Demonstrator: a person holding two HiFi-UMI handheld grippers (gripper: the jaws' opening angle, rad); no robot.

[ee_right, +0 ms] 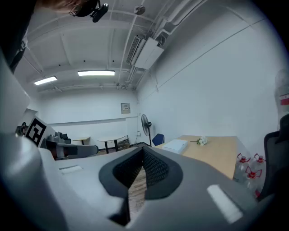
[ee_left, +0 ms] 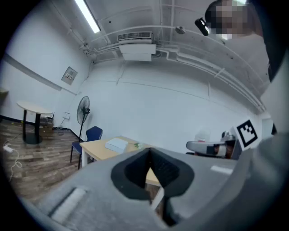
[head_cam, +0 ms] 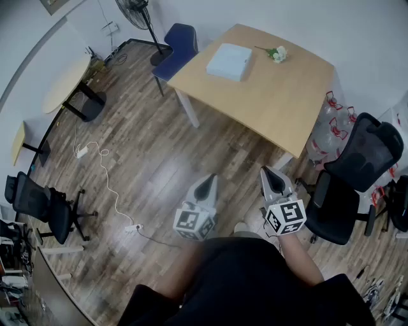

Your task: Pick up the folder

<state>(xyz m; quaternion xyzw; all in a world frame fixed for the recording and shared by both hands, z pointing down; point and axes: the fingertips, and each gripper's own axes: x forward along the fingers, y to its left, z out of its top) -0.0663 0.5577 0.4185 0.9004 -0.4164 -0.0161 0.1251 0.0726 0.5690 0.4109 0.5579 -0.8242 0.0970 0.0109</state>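
Note:
A pale, flat folder lies on the far part of a light wooden table; it also shows small in the left gripper view and the right gripper view. My left gripper and right gripper are held side by side close to my body, well short of the table. Both are shut, tips meeting, with nothing between them. Both point level toward the table.
White flowers lie on the table beyond the folder. A blue chair and a standing fan are at the far left of the table. Black office chairs and water bottles stand at right. A white cable trails over the wooden floor.

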